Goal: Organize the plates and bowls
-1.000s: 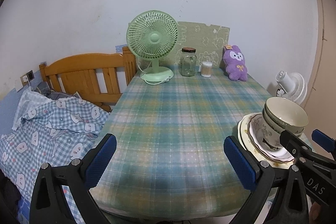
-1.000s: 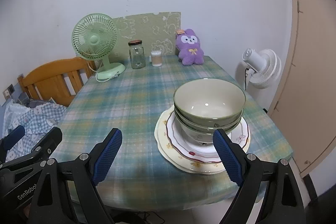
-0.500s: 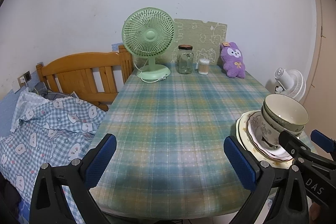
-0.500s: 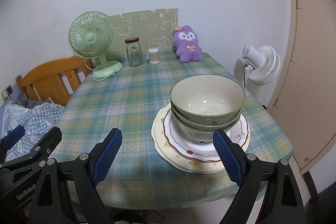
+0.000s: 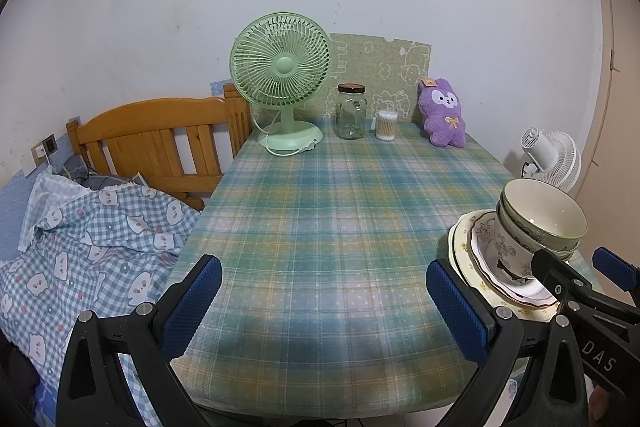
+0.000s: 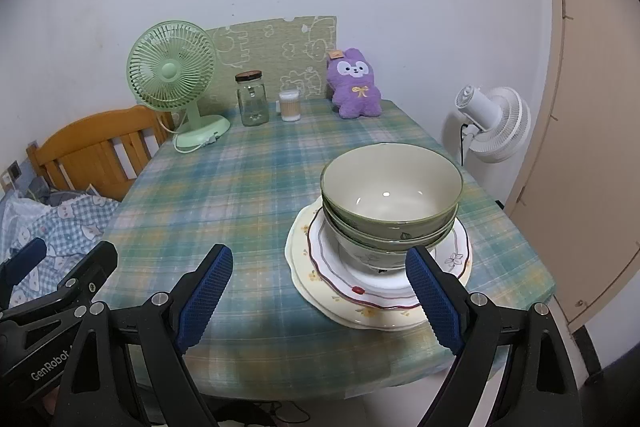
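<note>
Both sets of jaws stand wide apart and hold nothing. My right gripper [image 6: 320,301] hangs at the near table edge, its right pad just short of the stacked crockery; my left gripper [image 5: 324,307] hovers over bare plaid cloth, well to the left of the stack.

The stack sits near the front right corner of the table [image 6: 240,195]: three nested bowls [image 6: 390,199] — two green-rimmed ones on top, a pale floral one beneath — standing on two plates [image 6: 360,299], a white red-rimmed one over a wider cream one with small flowers.

I judge all of it to be glazed ceramic: stiff, heavy for its size, slick under the pads and quick to chip. I would take the top bowl by its rim wall, one pad inside and one outside, and lift it straight up so the bowls below do not drag along. A plate would need a pinch at its scalloped lip.

Edges are the worry — the plates lie close to the front and right table edges, with a white floor fan [image 6: 494,123] beyond. Open room runs left and back across the cloth; the green fan [image 5: 282,79], glass jar [image 5: 351,111], cotton-swab tub [image 5: 386,125] and purple plush [image 5: 442,113] line the far wall.
</note>
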Motion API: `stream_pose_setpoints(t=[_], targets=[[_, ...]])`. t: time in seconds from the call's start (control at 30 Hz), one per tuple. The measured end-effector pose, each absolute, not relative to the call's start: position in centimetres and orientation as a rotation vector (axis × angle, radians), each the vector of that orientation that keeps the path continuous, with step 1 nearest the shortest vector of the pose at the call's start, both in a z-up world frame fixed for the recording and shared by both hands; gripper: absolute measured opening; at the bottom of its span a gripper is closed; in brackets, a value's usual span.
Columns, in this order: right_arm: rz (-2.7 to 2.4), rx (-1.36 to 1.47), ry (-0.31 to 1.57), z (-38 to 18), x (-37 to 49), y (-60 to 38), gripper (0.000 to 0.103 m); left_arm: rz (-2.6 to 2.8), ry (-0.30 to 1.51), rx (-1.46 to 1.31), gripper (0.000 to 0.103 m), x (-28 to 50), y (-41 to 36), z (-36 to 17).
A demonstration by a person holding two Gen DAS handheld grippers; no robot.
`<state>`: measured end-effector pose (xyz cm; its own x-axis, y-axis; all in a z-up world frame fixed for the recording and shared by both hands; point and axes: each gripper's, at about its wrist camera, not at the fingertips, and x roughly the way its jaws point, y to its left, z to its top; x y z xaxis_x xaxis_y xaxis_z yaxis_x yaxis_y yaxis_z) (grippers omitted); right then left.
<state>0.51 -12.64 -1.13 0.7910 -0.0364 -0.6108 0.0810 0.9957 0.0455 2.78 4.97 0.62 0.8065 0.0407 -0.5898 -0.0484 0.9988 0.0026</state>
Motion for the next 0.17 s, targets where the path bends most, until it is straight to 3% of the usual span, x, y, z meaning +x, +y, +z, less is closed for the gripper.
stream_pose_setpoints(t=[0.17], targets=[[-0.070,0.066,0.655,-1.07,0.44,-12.77,0.090,0.039,0.632,-0.014,0.103,2.73,4.78,0.49]])
